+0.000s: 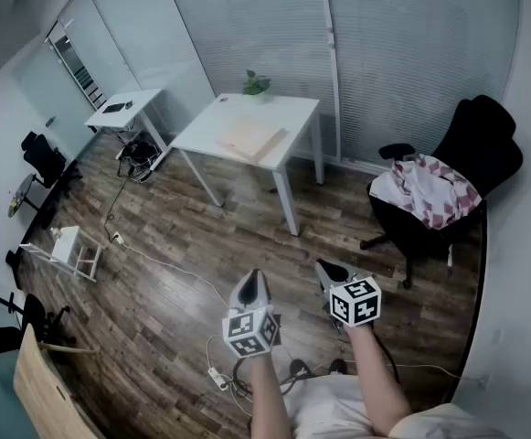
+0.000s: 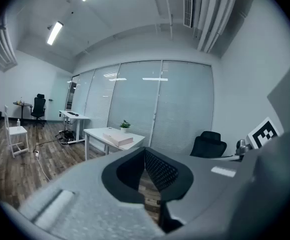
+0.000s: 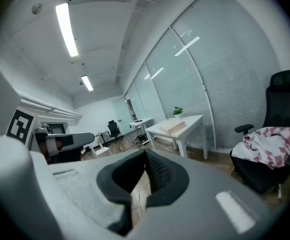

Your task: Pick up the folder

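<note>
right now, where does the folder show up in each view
Head view: the folder lies flat on the white table, upper middle of the picture.
Left gripper view: the folder is left of centre, on that table.
Right gripper view: the folder is just right of centre, on that table.
Shared landmark: the potted plant on the table's window side, beyond the folder in all three views.
</note>
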Motion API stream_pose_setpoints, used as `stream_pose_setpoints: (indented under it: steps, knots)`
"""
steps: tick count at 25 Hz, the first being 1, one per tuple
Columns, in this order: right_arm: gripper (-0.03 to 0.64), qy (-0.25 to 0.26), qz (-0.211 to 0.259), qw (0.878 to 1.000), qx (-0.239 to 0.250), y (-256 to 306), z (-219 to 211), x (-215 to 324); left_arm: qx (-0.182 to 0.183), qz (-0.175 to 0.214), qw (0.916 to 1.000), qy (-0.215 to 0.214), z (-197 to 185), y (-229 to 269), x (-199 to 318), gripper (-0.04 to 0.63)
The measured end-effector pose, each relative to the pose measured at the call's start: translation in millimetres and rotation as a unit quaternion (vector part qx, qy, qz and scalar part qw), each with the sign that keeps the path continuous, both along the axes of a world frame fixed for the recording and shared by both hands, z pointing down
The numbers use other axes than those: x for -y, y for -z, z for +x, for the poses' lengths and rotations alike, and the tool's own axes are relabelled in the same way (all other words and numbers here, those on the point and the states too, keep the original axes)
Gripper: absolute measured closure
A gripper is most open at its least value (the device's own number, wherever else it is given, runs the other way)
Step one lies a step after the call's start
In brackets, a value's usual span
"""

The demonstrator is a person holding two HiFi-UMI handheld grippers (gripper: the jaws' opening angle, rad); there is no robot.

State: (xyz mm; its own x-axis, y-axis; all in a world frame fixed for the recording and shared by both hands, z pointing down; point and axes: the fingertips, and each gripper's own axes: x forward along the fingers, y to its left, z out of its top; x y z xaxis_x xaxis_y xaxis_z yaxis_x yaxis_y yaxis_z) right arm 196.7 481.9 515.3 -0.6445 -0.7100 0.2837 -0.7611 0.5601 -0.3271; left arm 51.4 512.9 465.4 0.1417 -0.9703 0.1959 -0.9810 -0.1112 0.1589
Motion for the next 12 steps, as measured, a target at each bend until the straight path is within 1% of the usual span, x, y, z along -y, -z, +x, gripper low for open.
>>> stream_pose_setpoints:
  steps: [9, 12]
  knots:
    - [0.615, -0.001, -0.013, 1.0, 0.009, -15, 26, -11, 0.009, -0.012, 0.9998, 0.011, 17, -12, -15, 0.588]
    - [0.615, -0.015, -0.002, 1.0, 0.023, -10, 30, -7, 0.011, -0.008, 0.9999, 0.01, 17, -10, -13, 0.588]
